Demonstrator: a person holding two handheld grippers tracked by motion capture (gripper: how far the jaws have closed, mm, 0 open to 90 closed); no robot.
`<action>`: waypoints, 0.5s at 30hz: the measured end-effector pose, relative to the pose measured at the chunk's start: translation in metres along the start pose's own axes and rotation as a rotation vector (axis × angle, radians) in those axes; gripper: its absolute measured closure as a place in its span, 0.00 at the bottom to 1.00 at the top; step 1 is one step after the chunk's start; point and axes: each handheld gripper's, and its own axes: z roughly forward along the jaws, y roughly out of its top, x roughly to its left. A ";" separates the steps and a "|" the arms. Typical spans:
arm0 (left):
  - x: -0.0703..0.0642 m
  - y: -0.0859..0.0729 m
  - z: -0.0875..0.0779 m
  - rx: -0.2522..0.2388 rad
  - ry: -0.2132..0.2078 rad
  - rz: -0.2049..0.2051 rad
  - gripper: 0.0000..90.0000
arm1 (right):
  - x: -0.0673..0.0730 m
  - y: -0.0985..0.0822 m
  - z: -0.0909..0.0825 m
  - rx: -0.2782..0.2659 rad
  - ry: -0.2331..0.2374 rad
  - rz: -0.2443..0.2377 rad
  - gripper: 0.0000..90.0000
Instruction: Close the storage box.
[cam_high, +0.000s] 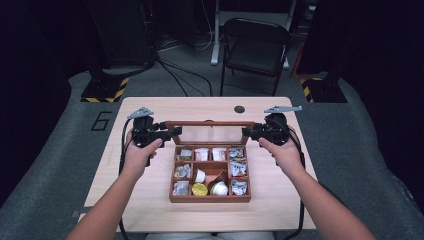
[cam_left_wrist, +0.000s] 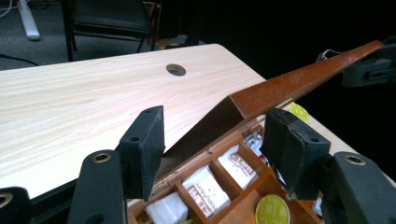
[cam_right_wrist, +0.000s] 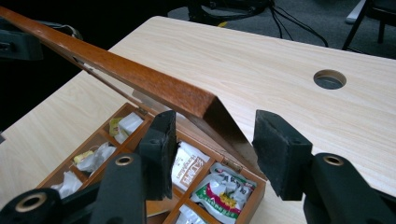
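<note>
A wooden compartment box (cam_high: 210, 199) sits mid-table with its glass-paned lid (cam_high: 210, 123) raised and tilted over it. My left gripper (cam_high: 172, 131) holds the lid's left end and my right gripper (cam_high: 247, 132) its right end. In the left gripper view the lid's corner (cam_left_wrist: 233, 105) lies between the pads of the left gripper (cam_left_wrist: 212, 142). In the right gripper view the lid's end (cam_right_wrist: 205, 105) sits between the pads of the right gripper (cam_right_wrist: 215, 149). The box holds several tea packets (cam_right_wrist: 187, 165), a yellow capsule (cam_left_wrist: 272, 211) and a white cup (cam_high: 219, 188).
The light wooden table (cam_high: 150, 210) has a round cable hole (cam_high: 239, 109) behind the box. A black folding chair (cam_high: 255, 45) stands beyond the far edge, with cables on the floor and striped stand bases (cam_high: 106, 90) at both far corners.
</note>
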 end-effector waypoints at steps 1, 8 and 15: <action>-0.001 0.000 -0.001 0.005 -0.001 -0.001 0.43 | 0.001 -0.001 -0.002 0.000 -0.001 -0.003 0.55; -0.006 -0.008 -0.012 0.013 0.009 0.040 0.43 | 0.007 -0.007 -0.010 0.005 0.015 -0.018 0.55; -0.013 -0.020 -0.020 0.021 -0.003 0.083 0.43 | 0.014 -0.018 -0.018 0.009 0.026 -0.043 0.55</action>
